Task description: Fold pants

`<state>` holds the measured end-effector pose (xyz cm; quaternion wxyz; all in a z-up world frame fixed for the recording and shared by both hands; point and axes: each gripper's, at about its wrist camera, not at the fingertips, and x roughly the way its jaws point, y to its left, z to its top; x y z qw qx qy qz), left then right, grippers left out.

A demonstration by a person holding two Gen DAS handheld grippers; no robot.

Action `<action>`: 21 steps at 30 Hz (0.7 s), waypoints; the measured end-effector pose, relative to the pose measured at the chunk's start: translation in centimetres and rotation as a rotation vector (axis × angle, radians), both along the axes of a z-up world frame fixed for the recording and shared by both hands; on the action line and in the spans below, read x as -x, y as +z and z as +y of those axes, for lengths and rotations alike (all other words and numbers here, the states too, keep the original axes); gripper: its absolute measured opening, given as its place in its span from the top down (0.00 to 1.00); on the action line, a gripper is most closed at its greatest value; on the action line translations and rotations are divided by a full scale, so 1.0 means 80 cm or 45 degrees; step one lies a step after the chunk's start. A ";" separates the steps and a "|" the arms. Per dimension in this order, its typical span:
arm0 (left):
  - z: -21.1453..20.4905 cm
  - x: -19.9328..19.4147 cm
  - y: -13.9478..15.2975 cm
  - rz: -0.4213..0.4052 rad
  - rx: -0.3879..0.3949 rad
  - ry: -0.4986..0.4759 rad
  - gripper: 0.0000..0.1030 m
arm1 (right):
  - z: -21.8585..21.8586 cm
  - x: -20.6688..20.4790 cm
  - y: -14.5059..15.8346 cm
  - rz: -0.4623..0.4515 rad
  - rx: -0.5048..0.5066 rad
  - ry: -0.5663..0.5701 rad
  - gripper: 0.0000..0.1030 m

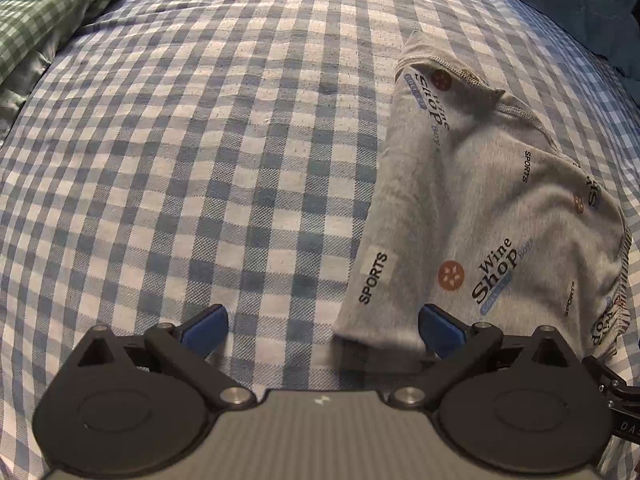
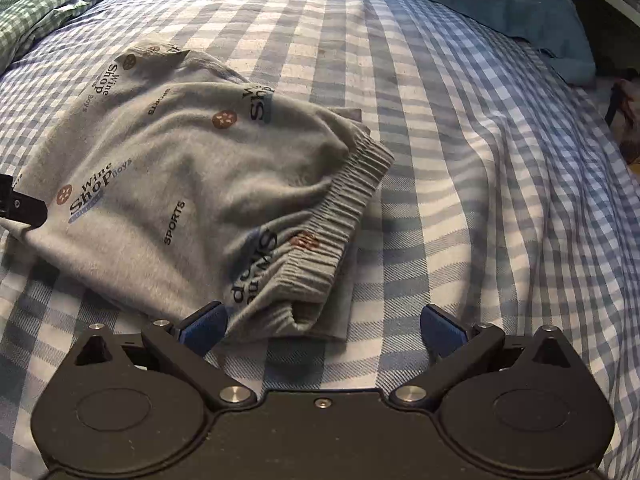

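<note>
Grey printed pants (image 2: 192,184) lie bunched in a folded heap on the blue-checked bedsheet (image 1: 180,140), ribbed waistband (image 2: 340,216) facing my right gripper (image 2: 323,330). I've got both tools spread wide, holding nothing; my left gripper (image 1: 323,330) sits at the heap's near corner.

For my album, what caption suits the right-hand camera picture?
Open right gripper poised at the ribbed waistband of folded grey printed pants on a blue checked bedsheet.
</note>
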<state>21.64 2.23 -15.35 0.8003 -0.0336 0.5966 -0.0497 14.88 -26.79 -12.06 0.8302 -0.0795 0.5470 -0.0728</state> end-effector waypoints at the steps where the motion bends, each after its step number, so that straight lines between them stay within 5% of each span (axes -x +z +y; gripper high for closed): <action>1: 0.003 0.004 0.000 0.001 -0.005 0.001 0.00 | -0.001 0.003 -0.002 0.025 0.019 0.005 0.01; 3: 0.005 0.017 0.003 0.003 -0.010 0.004 0.00 | -0.002 0.010 -0.008 0.071 0.057 0.014 0.01; 10: 0.003 0.038 0.003 0.011 -0.023 0.025 0.00 | -0.036 0.038 -0.011 0.078 -0.160 -0.175 0.01; 21: -0.006 0.025 -0.008 -0.001 -0.041 0.014 0.00 | -0.037 0.042 -0.012 0.041 -0.191 -0.177 0.00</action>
